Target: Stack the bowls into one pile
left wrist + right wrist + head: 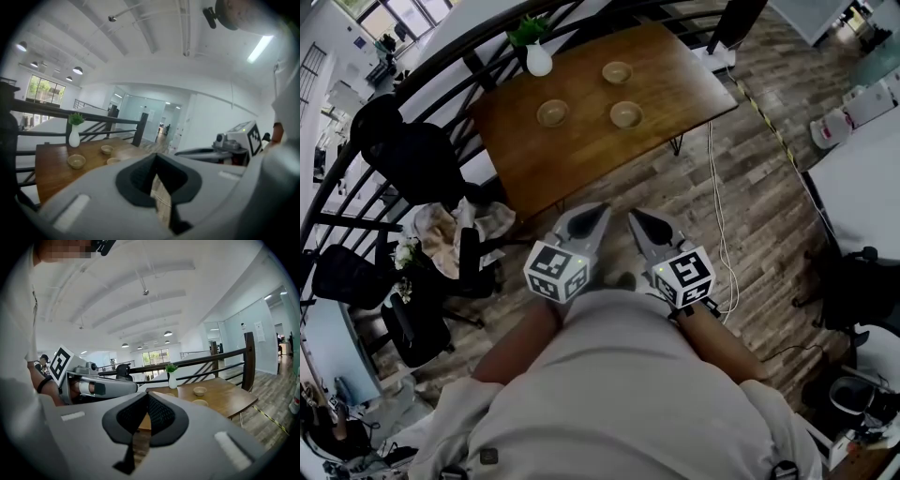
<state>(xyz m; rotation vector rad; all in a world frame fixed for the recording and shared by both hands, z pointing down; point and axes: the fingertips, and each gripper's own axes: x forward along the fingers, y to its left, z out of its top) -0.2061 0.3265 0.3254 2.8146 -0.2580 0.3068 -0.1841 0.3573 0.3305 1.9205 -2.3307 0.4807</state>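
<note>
- While both tools are held close to the person's body, the left gripper (600,211) has its jaws brought together at the tips with nothing between them, as the left gripper view shows; the right gripper (636,217) is closed and empty in the same way.
- The two grippers sit side by side, both pointing forward toward the table (581,159).
- A strip of wooden floor lies between the gripper tips and the table's near edge, so neither tool is within reach of a bowl.
- Three bowls stand upright and well apart on the table: the left bowl (552,113), the right bowl (625,114) and the far bowl (617,72) behind it.
- The right bowl lies almost straight ahead of the right gripper; the left bowl is ahead and leftward of the left gripper.
- Being round, the bowls probably favour no approach direction.
</note>
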